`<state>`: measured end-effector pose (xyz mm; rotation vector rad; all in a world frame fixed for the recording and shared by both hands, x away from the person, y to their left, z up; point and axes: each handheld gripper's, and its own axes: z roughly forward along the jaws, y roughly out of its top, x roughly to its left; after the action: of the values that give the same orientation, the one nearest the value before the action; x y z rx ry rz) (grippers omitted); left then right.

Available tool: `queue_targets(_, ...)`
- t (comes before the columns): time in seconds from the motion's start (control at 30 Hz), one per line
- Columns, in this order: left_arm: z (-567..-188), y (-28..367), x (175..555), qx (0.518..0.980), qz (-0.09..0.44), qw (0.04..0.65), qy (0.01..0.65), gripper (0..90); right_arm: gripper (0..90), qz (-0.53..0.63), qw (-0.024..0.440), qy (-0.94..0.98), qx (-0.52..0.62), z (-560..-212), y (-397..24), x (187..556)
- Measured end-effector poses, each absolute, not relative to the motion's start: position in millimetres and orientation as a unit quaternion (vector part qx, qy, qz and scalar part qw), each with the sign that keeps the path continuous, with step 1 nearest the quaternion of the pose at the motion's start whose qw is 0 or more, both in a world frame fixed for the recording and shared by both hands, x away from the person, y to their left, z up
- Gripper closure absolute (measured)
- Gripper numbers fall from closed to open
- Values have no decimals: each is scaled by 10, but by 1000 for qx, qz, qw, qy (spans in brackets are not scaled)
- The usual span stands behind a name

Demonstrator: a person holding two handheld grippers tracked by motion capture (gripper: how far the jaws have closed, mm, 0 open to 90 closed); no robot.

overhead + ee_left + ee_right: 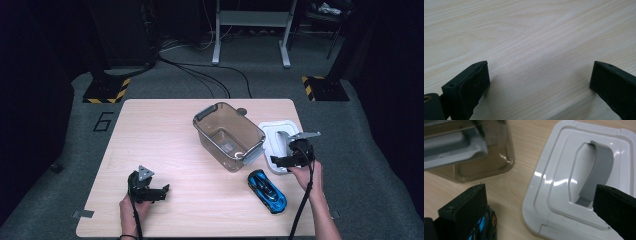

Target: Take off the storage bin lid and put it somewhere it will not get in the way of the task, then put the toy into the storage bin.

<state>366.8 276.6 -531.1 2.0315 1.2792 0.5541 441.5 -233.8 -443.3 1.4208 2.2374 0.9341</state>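
A black "6" [103, 121] marks the grey floor left of the pale wooden bench [165, 135]. The right gripper [294, 156], fingers apart and empty, hovers over the white plastic lid [274, 131], beside the blue toy car [267, 191]. The left gripper [150, 190] rests, fingers apart.

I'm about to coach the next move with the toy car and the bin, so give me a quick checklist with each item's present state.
1. Right hand-held gripper open with nothing between its jaws: ok.
2. Blue toy car resting free on the table, beside the right hand-held gripper: ok.
3. Clear bin uncovered and upright, able to take the car: ok.
4. White lid lying flat on the table beside the bin, apart from its opening: ok.
5. Left hand-held gripper open over bare wood, away from the bin and car: ok.
6. Bin interior free of other things: cannot tell; reflections on the clear walls blur the bottom.
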Motion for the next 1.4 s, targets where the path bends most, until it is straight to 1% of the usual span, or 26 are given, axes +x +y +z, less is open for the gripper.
queue_targets(0.27, -5310, 2765, 3666, 778, 213, 333, 489, 26, 0, 328, 163, 803, 471, -4433, -2199, 4239)
queue_targets(0.43, -5305, 2768, 3665, 780, 210, 331, 488, 28, 0, 328, 151, 816, 452, -4493, -2132, 4166)
queue_targets(0.47, -5306, 2768, 3666, 780, 209, 331, 489, 28, 0, 334, 141, 818, 447, -4513, -2102, 4130)
queue_targets(0.57, -5305, 2768, 3665, 780, 209, 331, 489, 28, 0, 334, 137, 820, 444, -4530, -2072, 4101)
queue_targets(0.73, -5305, 2769, 3664, 780, 209, 331, 489, 29, 0, 327, 124, 830, 435, -4625, -1907, 4020)
queue_targets(1.07, -5305, 2769, 3665, 780, 209, 331, 488, 29, 0, 305, 118, 833, 447, -4818, -1630, 4015)
queue_targets(1.2, -5305, 2769, 3665, 780, 209, 331, 488, 29, 41, 296, 109, 833, 455, -4886, -1555, 4046)
queue_targets(1.3, -5305, 2769, 3664, 780, 209, 331, 489, 29, 125, 289, 110, 828, 467, -4908, -1517, 4060)
queue_targets(1.4, -5305, 2769, 3665, 780, 209, 331, 489, 29, 158, 280, 114, 828, 473, -4926, -1489, 4074)
